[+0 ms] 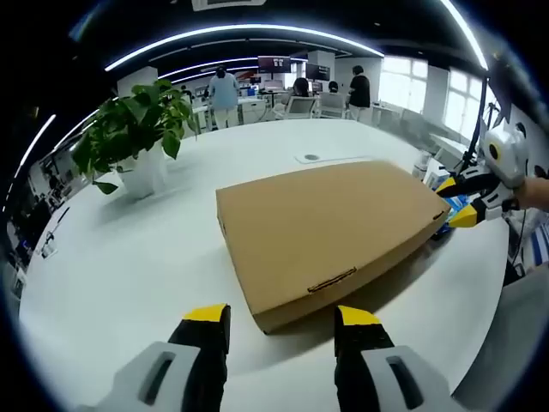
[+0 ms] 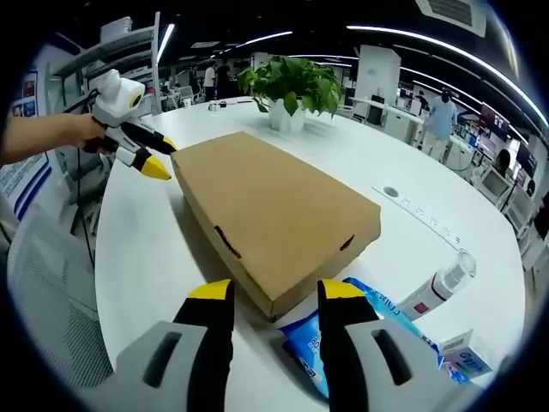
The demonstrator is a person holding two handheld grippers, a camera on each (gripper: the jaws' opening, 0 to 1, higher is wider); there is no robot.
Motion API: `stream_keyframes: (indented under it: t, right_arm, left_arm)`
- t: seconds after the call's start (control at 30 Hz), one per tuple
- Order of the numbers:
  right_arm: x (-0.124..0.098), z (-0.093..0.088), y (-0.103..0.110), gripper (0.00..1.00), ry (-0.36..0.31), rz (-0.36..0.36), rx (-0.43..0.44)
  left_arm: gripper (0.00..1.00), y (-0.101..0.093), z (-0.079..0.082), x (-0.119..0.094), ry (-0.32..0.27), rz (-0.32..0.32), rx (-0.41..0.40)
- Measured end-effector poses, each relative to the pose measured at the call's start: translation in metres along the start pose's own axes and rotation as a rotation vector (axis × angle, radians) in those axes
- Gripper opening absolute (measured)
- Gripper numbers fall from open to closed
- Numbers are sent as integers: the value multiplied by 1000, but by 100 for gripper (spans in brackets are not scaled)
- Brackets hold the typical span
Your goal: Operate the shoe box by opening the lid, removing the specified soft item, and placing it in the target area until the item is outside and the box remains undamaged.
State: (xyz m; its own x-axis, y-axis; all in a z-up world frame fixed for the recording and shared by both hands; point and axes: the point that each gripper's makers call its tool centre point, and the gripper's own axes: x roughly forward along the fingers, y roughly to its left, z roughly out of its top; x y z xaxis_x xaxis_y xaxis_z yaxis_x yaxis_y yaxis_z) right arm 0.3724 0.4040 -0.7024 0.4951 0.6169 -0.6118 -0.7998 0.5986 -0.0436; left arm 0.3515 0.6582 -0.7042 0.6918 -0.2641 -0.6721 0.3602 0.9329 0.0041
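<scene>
A flat brown cardboard shoe box [image 1: 330, 227] lies on the white table [image 1: 129, 266] with its lid down. My left gripper [image 1: 281, 319] is open, its yellow tips just short of the box's near corner, nothing between them. In the right gripper view the same box [image 2: 266, 206] runs away from my right gripper [image 2: 276, 296], which is open at the box's near corner. The right gripper [image 1: 459, 202] appears beside the box's right edge in the left gripper view. The left gripper [image 2: 154, 159], held by a hand, stands at the box's far-left end. The box's contents are hidden.
A potted plant [image 1: 133, 129] stands beyond the box, also the plant [image 2: 292, 86]. A blue packet [image 2: 343, 339], a white tube [image 2: 437, 287] and a small carton [image 2: 459, 356] lie near the right gripper. A cable port [image 2: 392, 192] sits in the table. People stand at desks far behind.
</scene>
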Motion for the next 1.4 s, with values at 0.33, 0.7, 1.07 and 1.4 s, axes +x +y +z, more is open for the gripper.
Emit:
stream_keyframes:
  t: [0.33, 0.7, 1.07, 1.4]
  right_arm:
    - [-31, -8, -7, 47, -20, -52, 6]
    - [-74, -23, -25, 56, -45, -153, 50]
    - [-117, -41, -33, 64, -74, -260, 122]
    - [-149, -57, -25, 70, -83, -324, 176]
  left_arm:
    - [59, -13, 2, -24, -61, -2, -6]
    - [70, -33, 3, -49, -122, -25, 21]
    - [81, -51, 10, -73, -187, -26, 1]
    - [86, -68, -1, -93, -197, -14, -13]
